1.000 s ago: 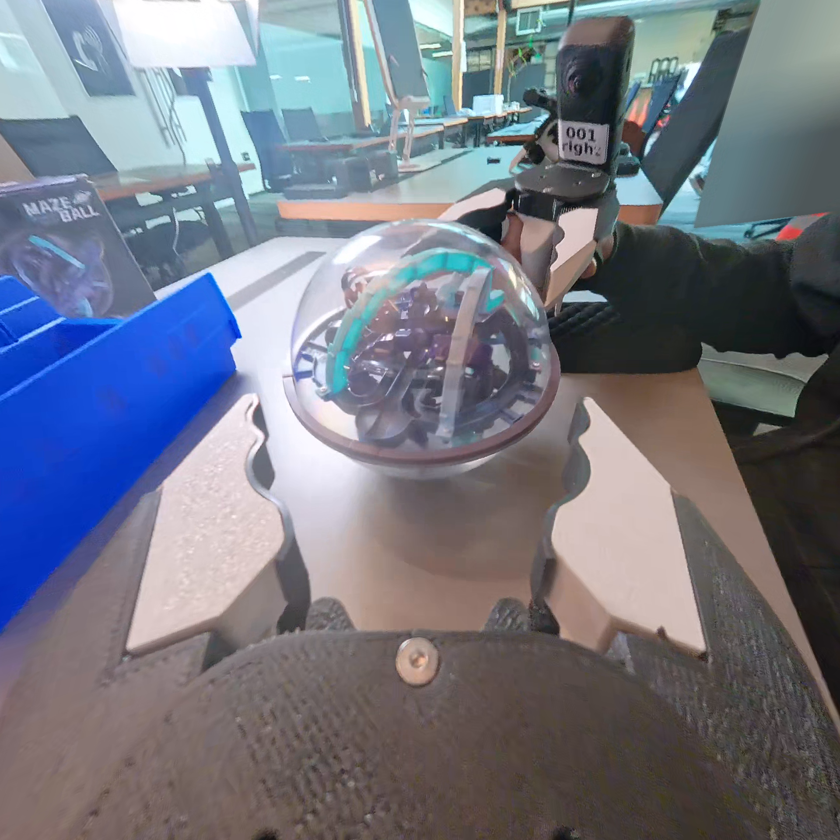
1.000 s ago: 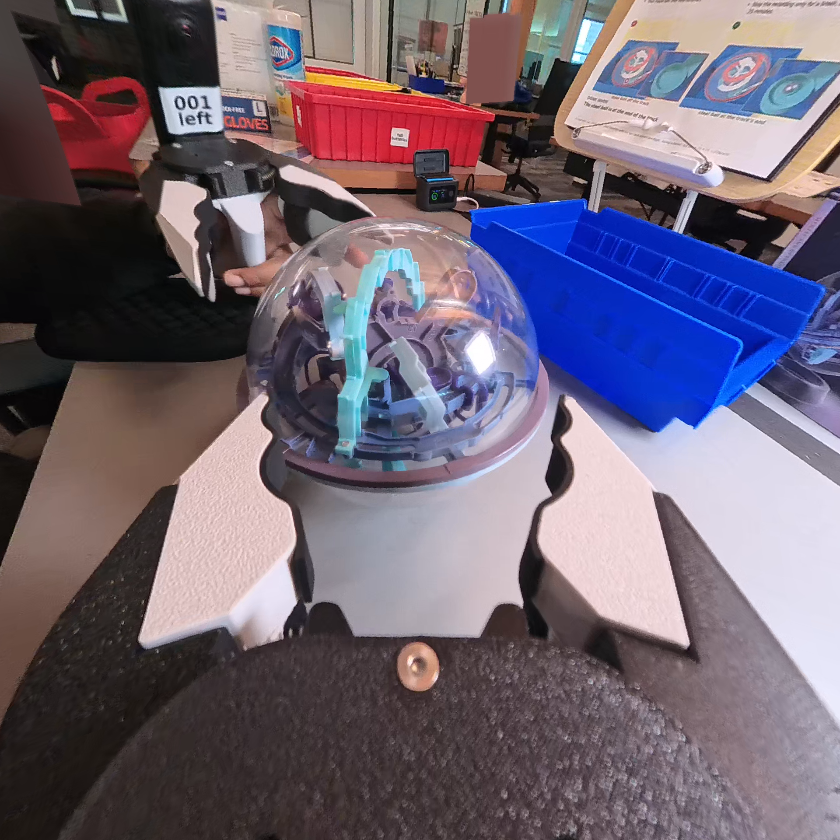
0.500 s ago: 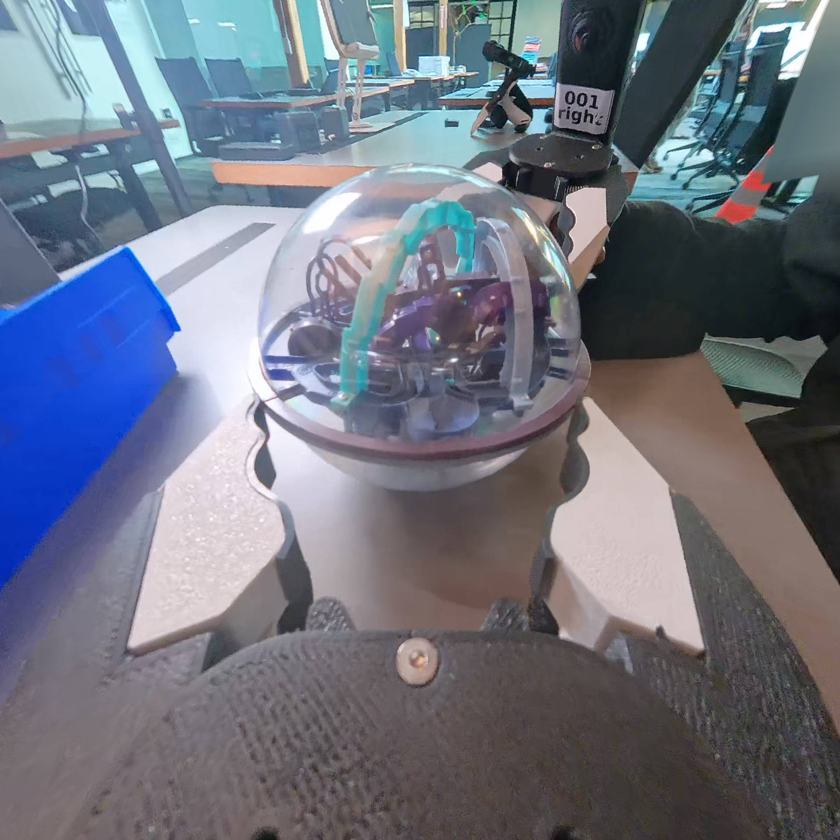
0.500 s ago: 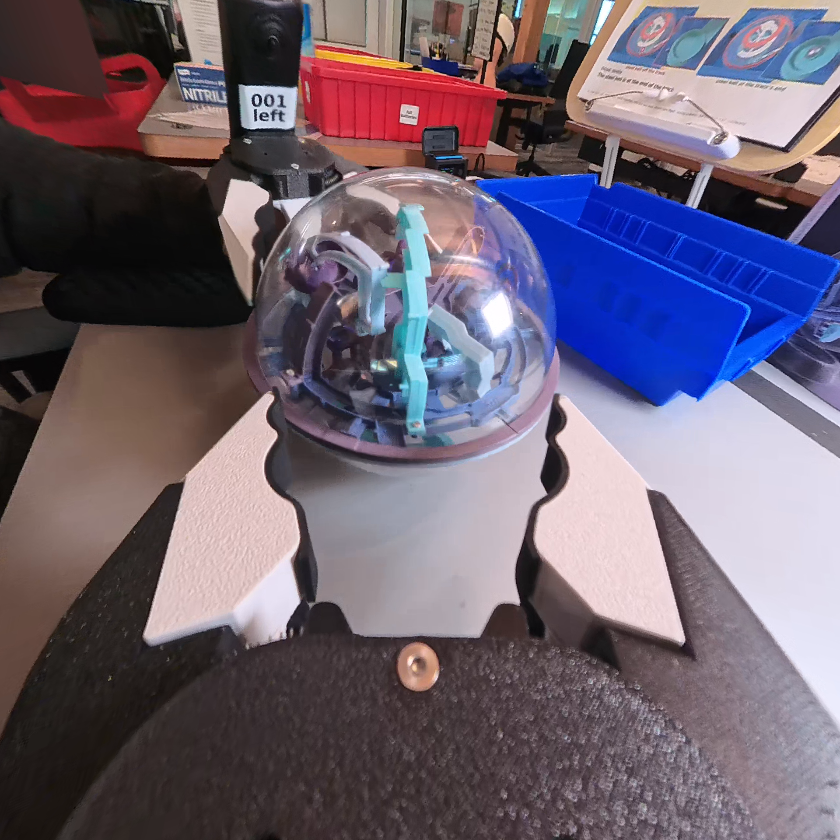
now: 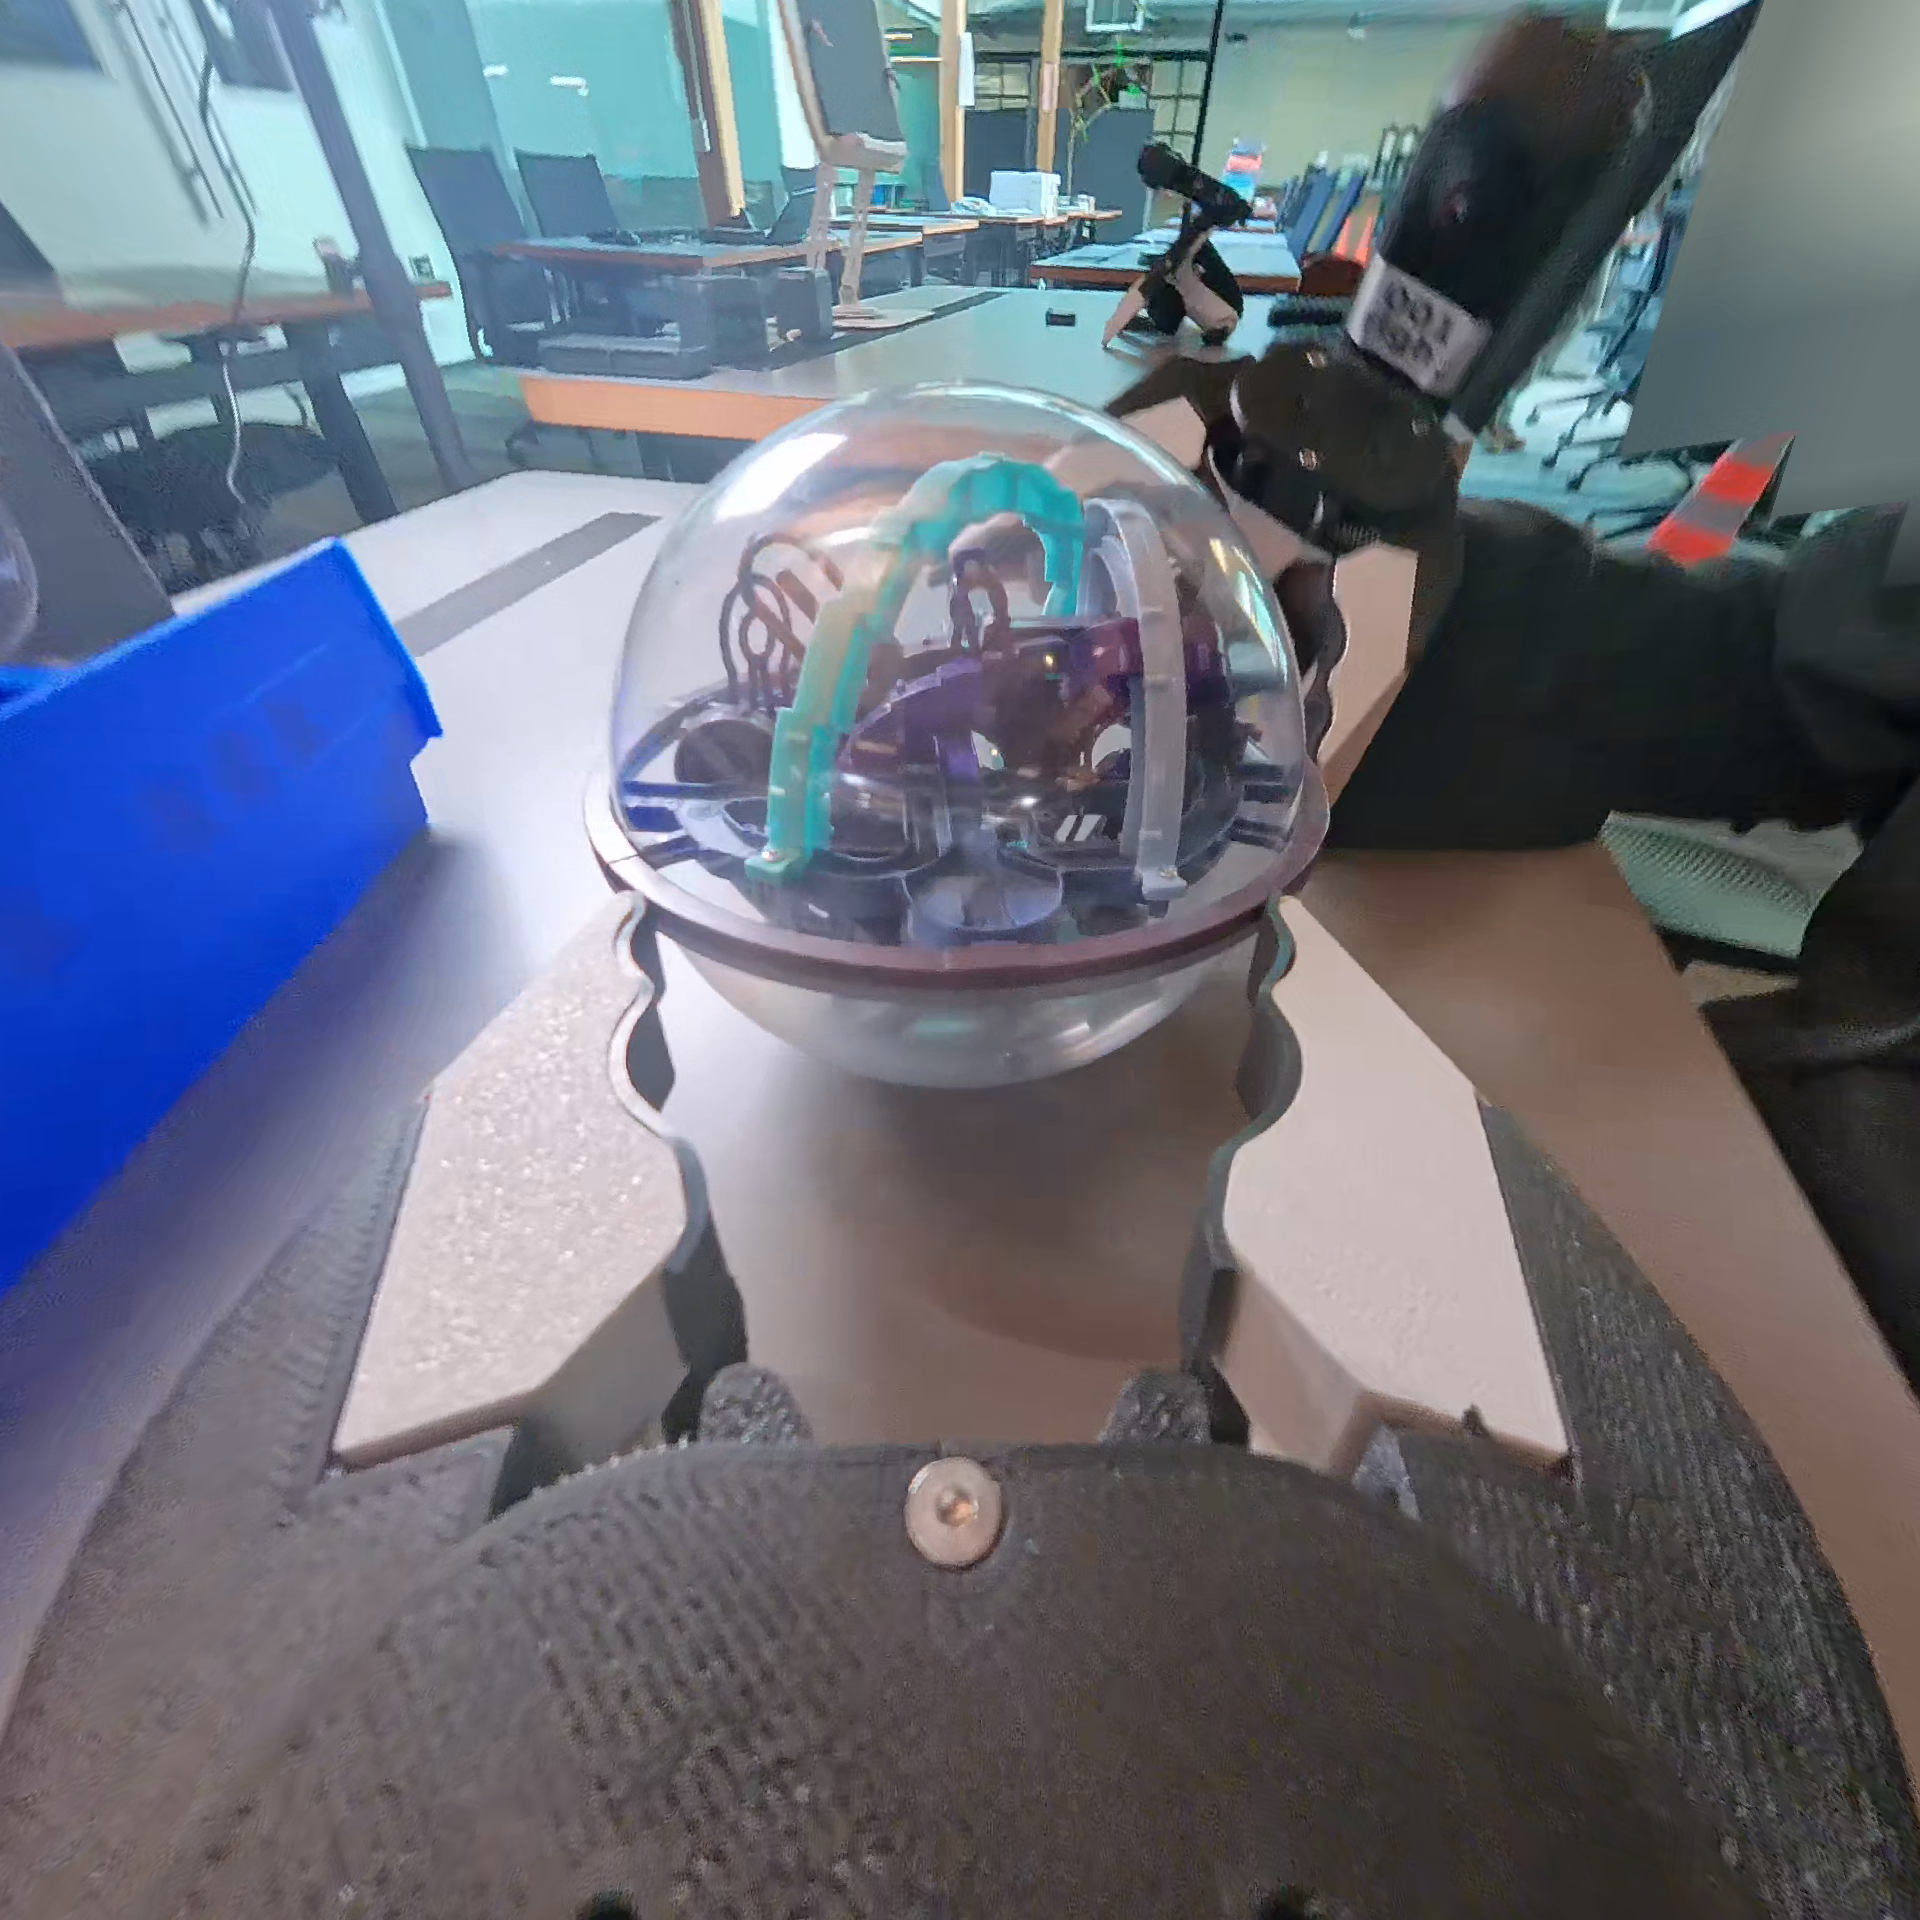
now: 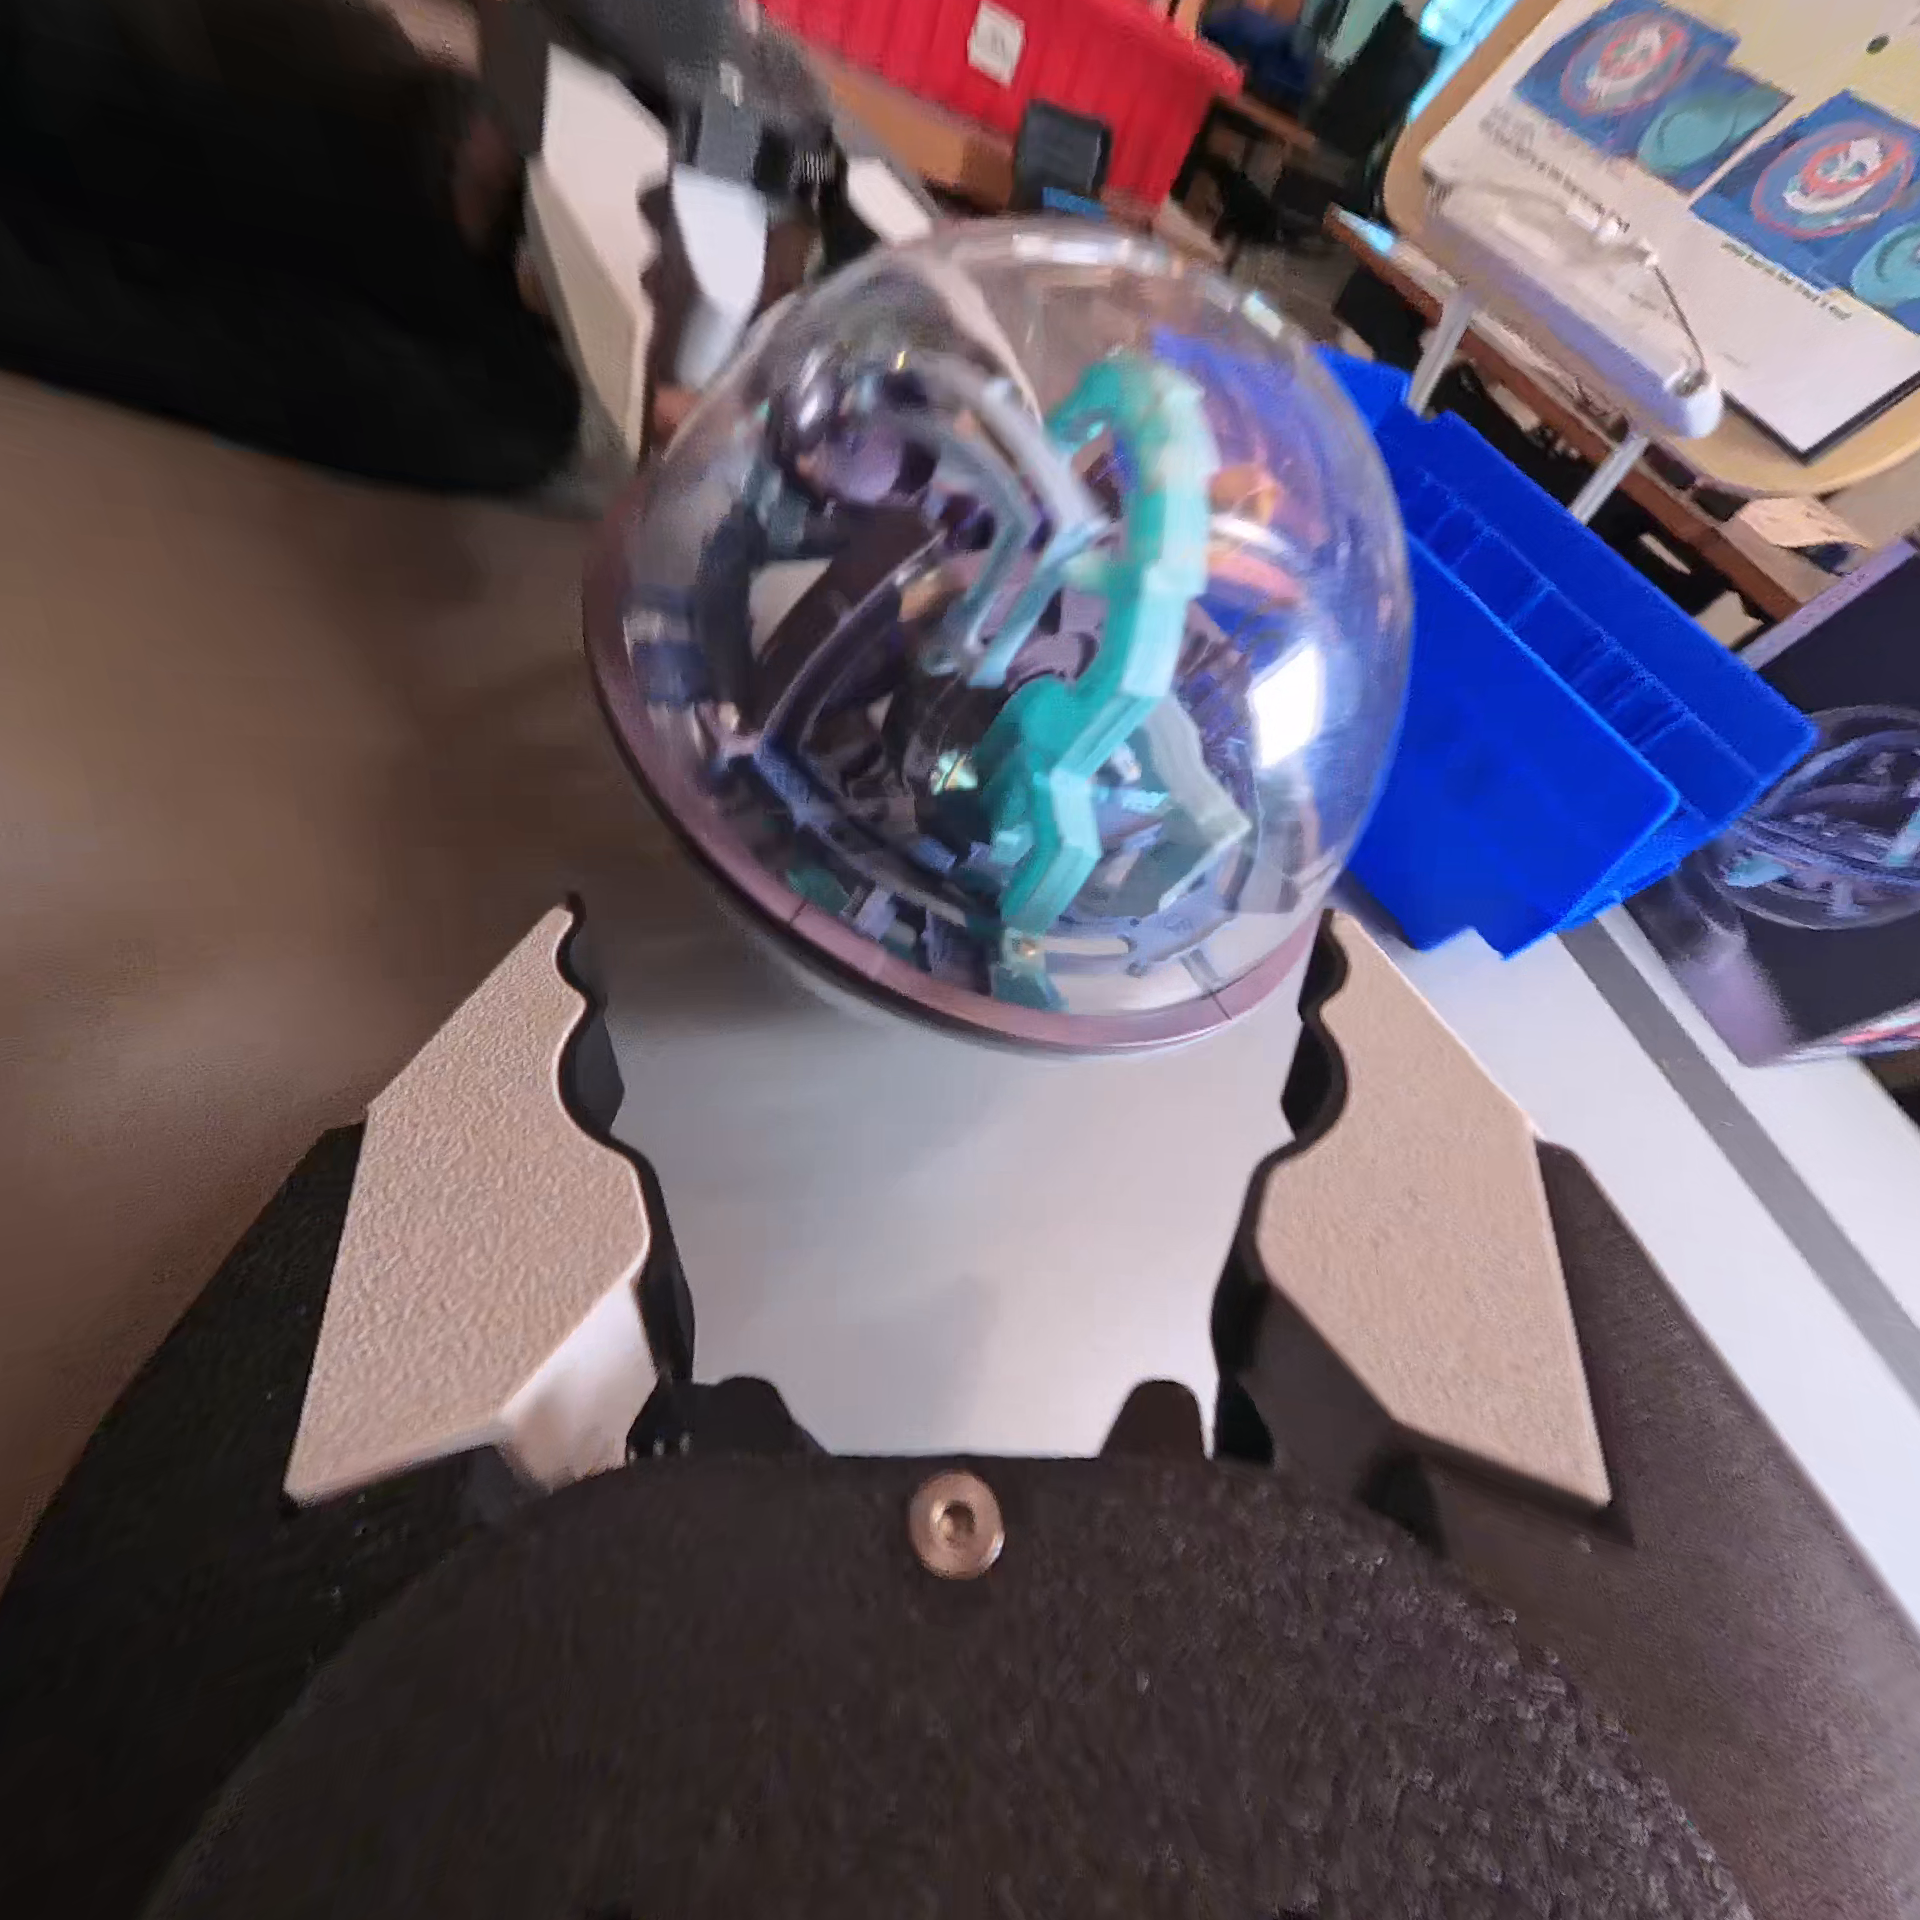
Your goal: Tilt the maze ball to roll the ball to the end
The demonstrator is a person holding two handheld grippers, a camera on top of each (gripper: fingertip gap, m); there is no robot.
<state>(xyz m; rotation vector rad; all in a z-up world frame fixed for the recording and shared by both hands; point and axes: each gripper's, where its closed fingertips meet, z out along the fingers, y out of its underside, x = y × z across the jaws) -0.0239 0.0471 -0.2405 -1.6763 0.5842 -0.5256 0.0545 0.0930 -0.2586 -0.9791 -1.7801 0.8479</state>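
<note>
Holding the maze ball (image 5: 951, 748) at its dark rim, your left gripper (image 5: 951, 914) has a fingertip (image 5: 623, 925) tight on each side. Your right gripper (image 6: 951, 935) is spread wide, and its right fingertip (image 6: 1335, 940) sits just beside the rim while the left one stands apart, so it grips nothing. The clear dome looks slippery, I think. If you tip too fast, the maze ball could pop out and roll over the counter (image 5: 935, 1226). The tiny ball inside could also fall off its track. I cannot spot that tiny ball. A blue bin (image 6: 1558, 707) stands near, so swing away from it.
</note>
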